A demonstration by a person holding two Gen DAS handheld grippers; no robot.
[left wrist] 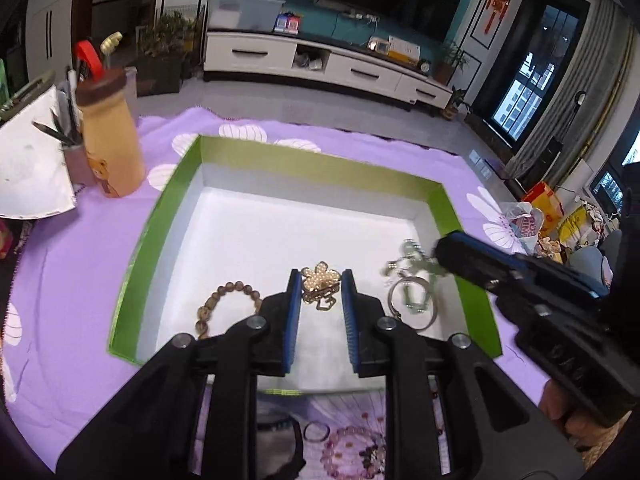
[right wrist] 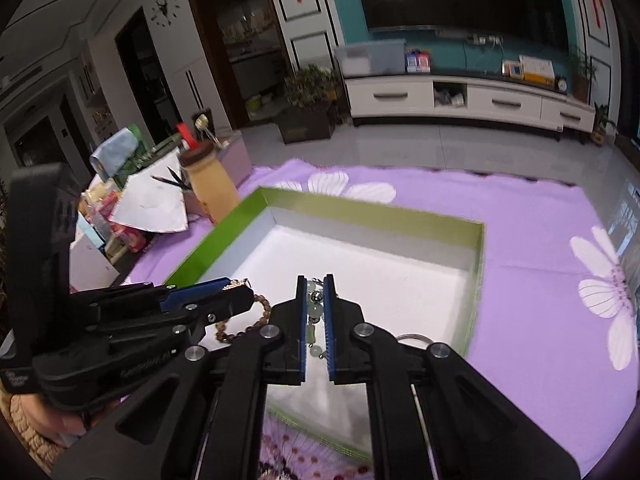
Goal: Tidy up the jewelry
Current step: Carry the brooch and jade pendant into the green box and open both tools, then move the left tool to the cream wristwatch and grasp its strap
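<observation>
Your left gripper has its jaws apart, straddling the gold flower brooch, which lies on the white floor of the box; the blue pads sit just beside it on either side without pressing it. That reads as either a grasp about to close or a piece just let go, and the frames do not say which.

Your right gripper is clamped on a string of pale green beads, the strand running lengthwise between the pads so it cannot slip sideways. In the left view its tip hangs low over the box's right side, close to the green wall, with the strand trailing near a silver ring.

A brown bead bracelet rests left of the brooch, near your left finger. The far half of the box floor is bare, so you have room to carry pieces forward. Watch the green walls: the right one is tight against your right gripper. Outside the near wall, more bracelets wait on the purple cloth. The bottle stands well apart, left of the box.
</observation>
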